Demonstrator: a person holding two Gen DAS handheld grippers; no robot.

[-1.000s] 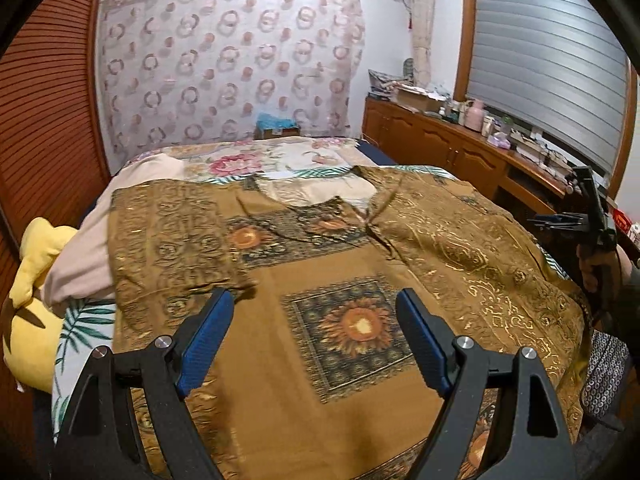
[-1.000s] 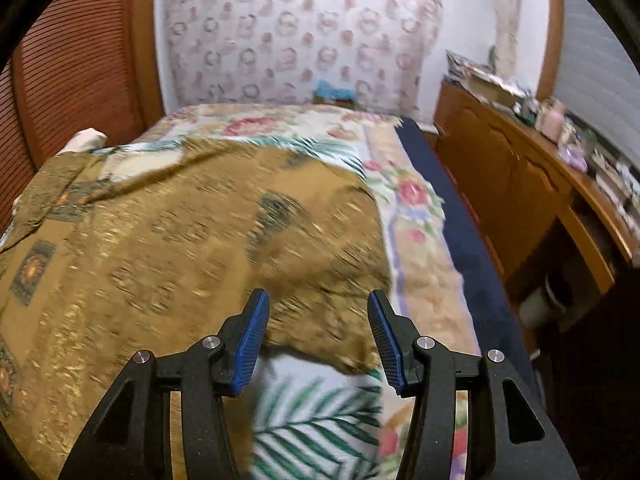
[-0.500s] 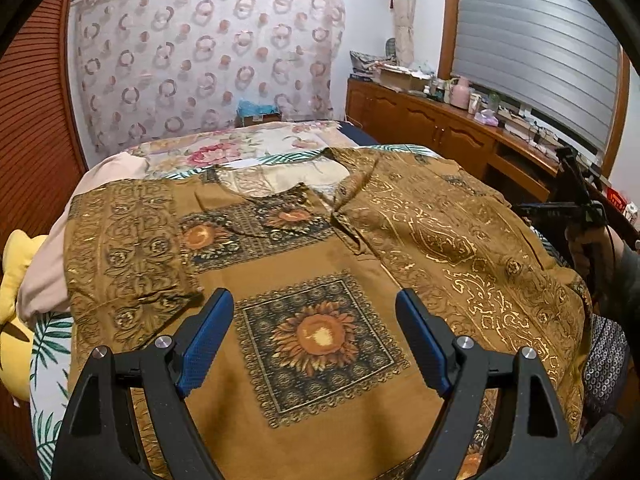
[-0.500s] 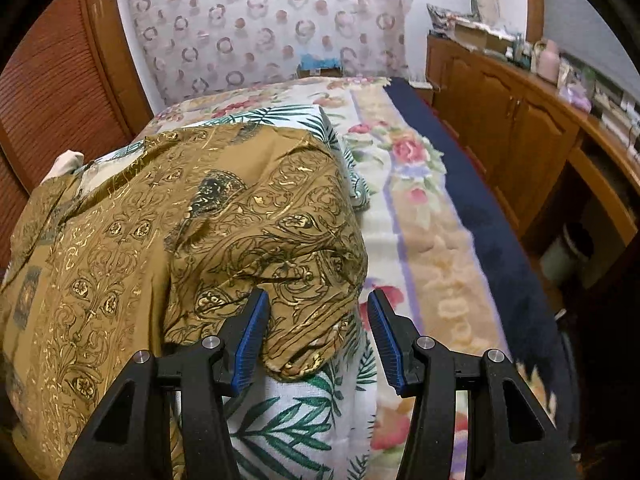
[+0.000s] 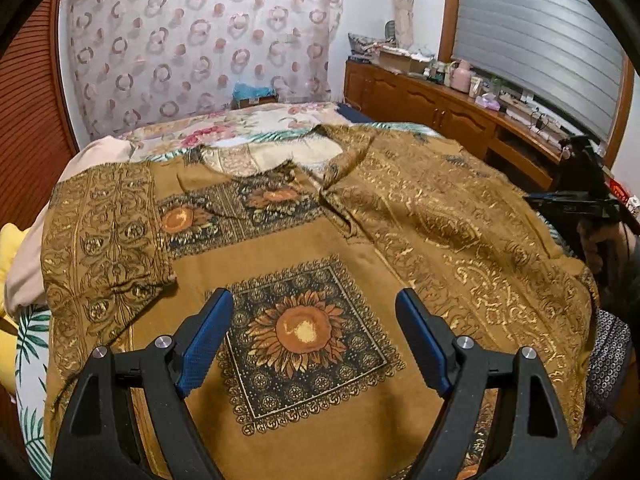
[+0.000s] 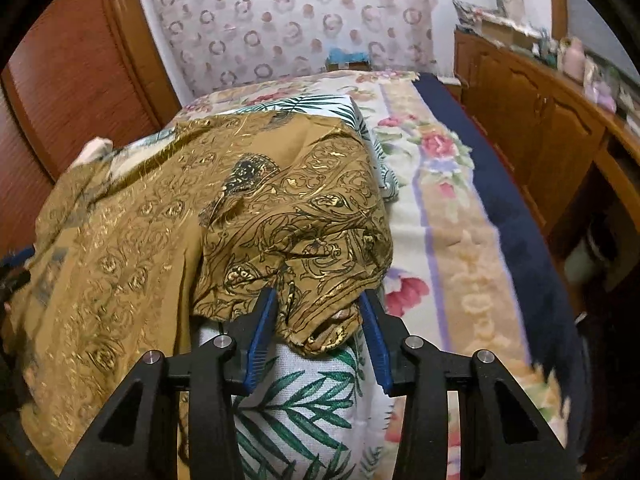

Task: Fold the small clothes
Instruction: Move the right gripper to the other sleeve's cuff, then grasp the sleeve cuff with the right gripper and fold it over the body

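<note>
The brown-and-gold garment (image 5: 304,320) is lying spread flat over the bed (image 6: 460,216), front up, sunflower panel under the L cam, neckline pointing to the far end w/ the curtain. Long axis is running near-to-far along the bed; sleeves are going out sideways.

Key relation: the right sleeve (image 6: 304,224) is sitting bunched at the garment's R edge, and its cuff end is poking straight back into the right gripper (image 6: 318,336). The fingers (image 6: 260,336) are standing partly open, one each side of the crumpled cuff, cloth between them but not pinched as far as I can tell – gap is showing on the R side. R hand is clearly the nearer one for this sleeve, so the fold prob. is going inward, toward the garment's middle, i.e. leftwards.

The left gripper (image 5: 314,340) is hovering above the sunflower panel, fingers wide apart, holding nothing. The left sleeve (image 5: 104,240) is lying already turned in over the chest, flat-ish.

Around: palm-leaf quilt (image 6: 304,408) under the cuff, floral blanket (image 6: 440,184) beyond to the R, then the bed's edge and the wooden cabinet (image 6: 532,120). A yellow plush (image 5: 10,248) is sitting off the L side. Nothing is standing in the way of a leftward carry; main risk, IMO, is the fingers closing on quilt along w/ the cuff, or grabbing only one layer so the sleeve is unrolling mid-move.
</note>
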